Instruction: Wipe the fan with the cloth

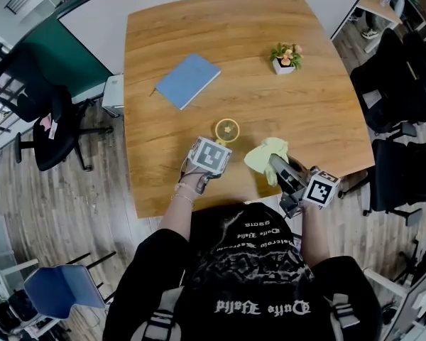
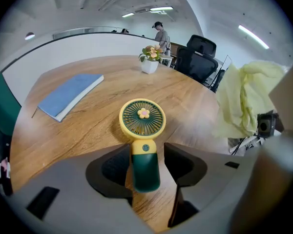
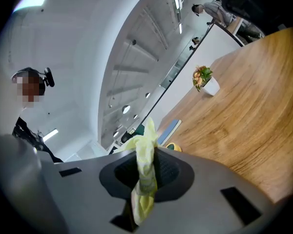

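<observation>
Left hand-held gripper [image 2: 146, 155] — fan [image 2: 142, 118] between parted jaws.

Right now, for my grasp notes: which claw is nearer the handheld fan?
Left. The left claw straddles the fan at its green handle, jaws apart. The right claw, shut on the yellow cloth, hangs apart, to the fan's right.

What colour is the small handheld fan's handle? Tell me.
The small yellow plastic fan's handle is dark green, clearest in the left gripper view.
</observation>
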The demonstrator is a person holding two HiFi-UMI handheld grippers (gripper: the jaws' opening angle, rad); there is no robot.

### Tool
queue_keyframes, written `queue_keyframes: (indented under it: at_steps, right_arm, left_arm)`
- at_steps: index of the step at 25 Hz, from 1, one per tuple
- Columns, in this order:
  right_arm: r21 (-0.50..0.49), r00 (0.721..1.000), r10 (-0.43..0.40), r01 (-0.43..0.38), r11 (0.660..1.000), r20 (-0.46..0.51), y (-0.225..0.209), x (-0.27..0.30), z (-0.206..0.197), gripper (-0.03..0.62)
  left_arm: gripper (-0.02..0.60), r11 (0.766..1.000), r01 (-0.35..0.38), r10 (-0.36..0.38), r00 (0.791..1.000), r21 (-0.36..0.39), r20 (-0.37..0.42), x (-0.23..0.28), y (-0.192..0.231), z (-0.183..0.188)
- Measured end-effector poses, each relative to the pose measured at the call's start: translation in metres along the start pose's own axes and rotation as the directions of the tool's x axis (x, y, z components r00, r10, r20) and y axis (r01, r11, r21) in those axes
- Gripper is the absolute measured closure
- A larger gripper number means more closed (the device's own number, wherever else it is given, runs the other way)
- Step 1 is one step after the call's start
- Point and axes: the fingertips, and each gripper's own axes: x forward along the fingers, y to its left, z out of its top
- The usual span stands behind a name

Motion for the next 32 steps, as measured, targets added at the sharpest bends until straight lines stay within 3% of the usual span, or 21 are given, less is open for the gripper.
queue_keyframes:
  at_steps: [2, 6, 10, 13, 15, 19, 23, 25, 28, 32]
  right_arm:
    - [-0.040, 0.999, -0.018, 0.017, 0.999, -0.028, 0.000, 0.001, -0.001, 0.548]
    - [-0.172, 0.995, -0.088, 0.078, 0.982, -0.055, 0.000, 0.008, -0.002, 0.546]
    - [-0.303, 0.982, -0.184, 0.163, 0.939, -0.042, -0.003, 0.013, 0.001, 0.545]
    - [-0.406, 0.965, -0.262, 0.240, 0.882, 0.003, -0.005, 0.015, 0.011, 0.545]
    - [-0.476, 0.948, -0.314, 0.300, 0.826, 0.053, -0.006, 0.014, 0.020, 0.545]
    - [-0.580, 0.914, -0.377, 0.388, 0.716, 0.146, -0.006, 0.013, 0.035, 0.545]
    - [-0.615, 0.896, -0.398, 0.430, 0.661, 0.199, -0.006, 0.012, 0.040, 0.545]
    - [-0.625, 0.882, -0.413, 0.458, 0.632, 0.230, -0.008, 0.008, 0.043, 0.545]
    - [-0.661, 0.866, -0.441, 0.476, 0.580, 0.237, -0.014, 0.005, 0.042, 0.545]
    - [-0.681, 0.868, -0.450, 0.460, 0.570, 0.210, -0.016, 0.005, 0.033, 0.545]
  left_arm:
    - [0.315, 0.999, 0.016, -0.016, 1.000, -0.032, 0.018, -0.004, -0.004, -0.001]
    - [0.284, 0.997, 0.036, -0.027, 0.989, -0.061, 0.148, -0.018, -0.009, 0.013]
    - [0.284, 0.994, 0.054, -0.024, 0.950, -0.090, 0.310, -0.047, -0.010, 0.029]
    - [0.284, 0.995, 0.053, -0.016, 0.921, -0.085, 0.389, -0.067, -0.011, 0.031]
    - [0.284, 0.993, 0.057, -0.003, 0.885, -0.102, 0.466, -0.084, -0.011, 0.033]
    - [0.284, 0.994, 0.049, 0.020, 0.787, -0.094, 0.616, -0.124, -0.015, 0.033]
    - [0.284, 0.990, -0.004, 0.106, 0.692, -0.143, 0.714, -0.158, -0.010, 0.022]
    - [0.284, 0.983, -0.025, 0.155, 0.659, -0.184, 0.736, -0.170, -0.007, 0.013]
    - [0.284, 0.975, -0.067, 0.202, 0.657, -0.210, 0.727, -0.173, -0.002, 0.001]
    - [0.284, 0.977, 0.024, 0.141, 0.679, -0.213, 0.721, -0.168, -0.006, -0.006]
